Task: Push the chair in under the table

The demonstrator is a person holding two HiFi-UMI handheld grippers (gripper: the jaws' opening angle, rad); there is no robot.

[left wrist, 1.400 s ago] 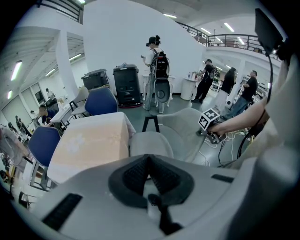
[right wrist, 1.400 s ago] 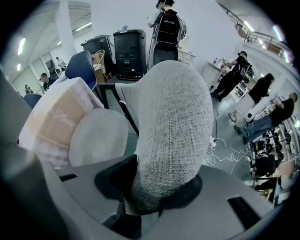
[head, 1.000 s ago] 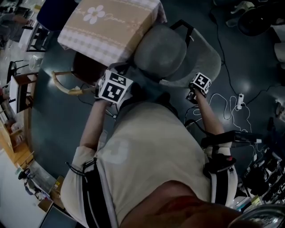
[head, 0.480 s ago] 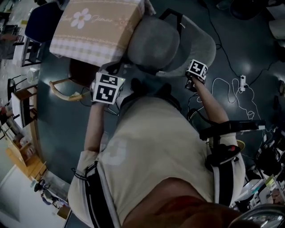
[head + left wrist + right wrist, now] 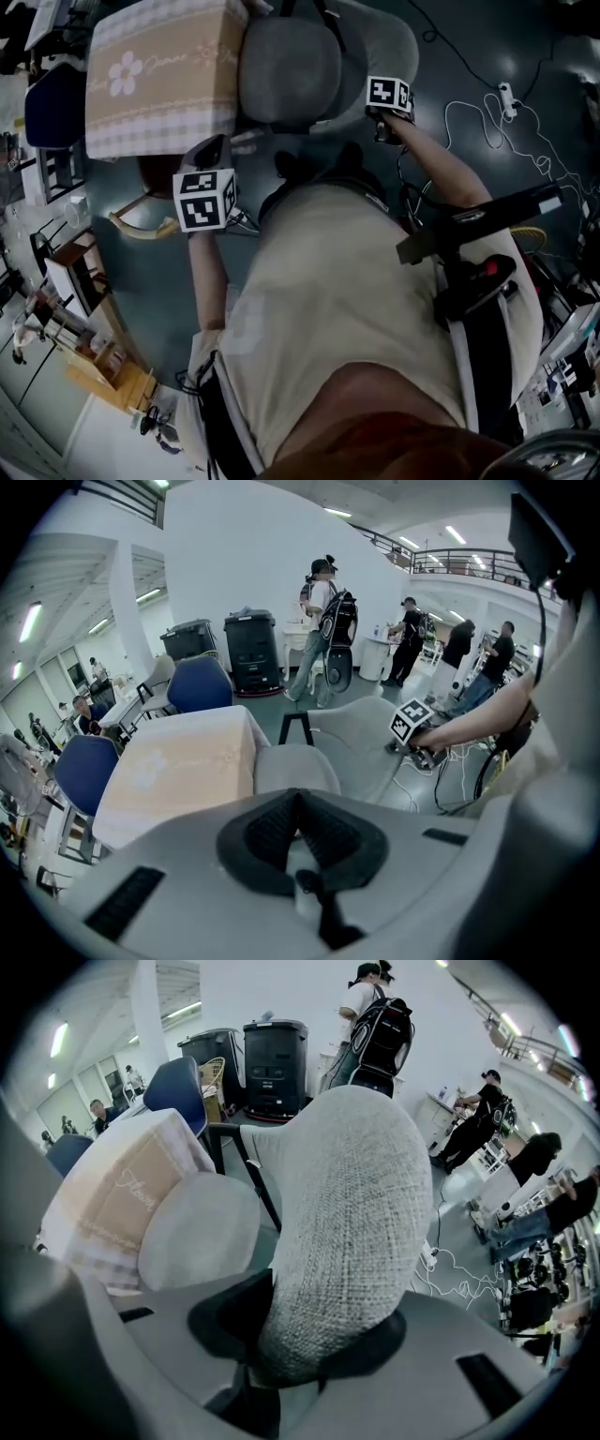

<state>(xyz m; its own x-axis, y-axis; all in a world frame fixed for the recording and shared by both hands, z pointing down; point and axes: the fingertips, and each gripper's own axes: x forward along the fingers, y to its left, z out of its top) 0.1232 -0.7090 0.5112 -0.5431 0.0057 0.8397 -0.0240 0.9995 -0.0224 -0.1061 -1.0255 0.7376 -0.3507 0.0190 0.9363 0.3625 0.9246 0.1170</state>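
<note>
I've got the right gripper (image 5: 314, 1344) clamped on the chair (image 5: 342, 1213) backrest; left gripper (image 5: 298, 832) closed, empty. Chair sits just right of the surface (image 5: 155, 80).

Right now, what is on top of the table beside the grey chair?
A beige flowered cloth covers it, hanging over the edges; nothing else shows on top. The tabletop itself is hidden underneath.

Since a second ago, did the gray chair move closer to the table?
No. The chair sits right at the table edge just as before; only the camera view turned.
</note>
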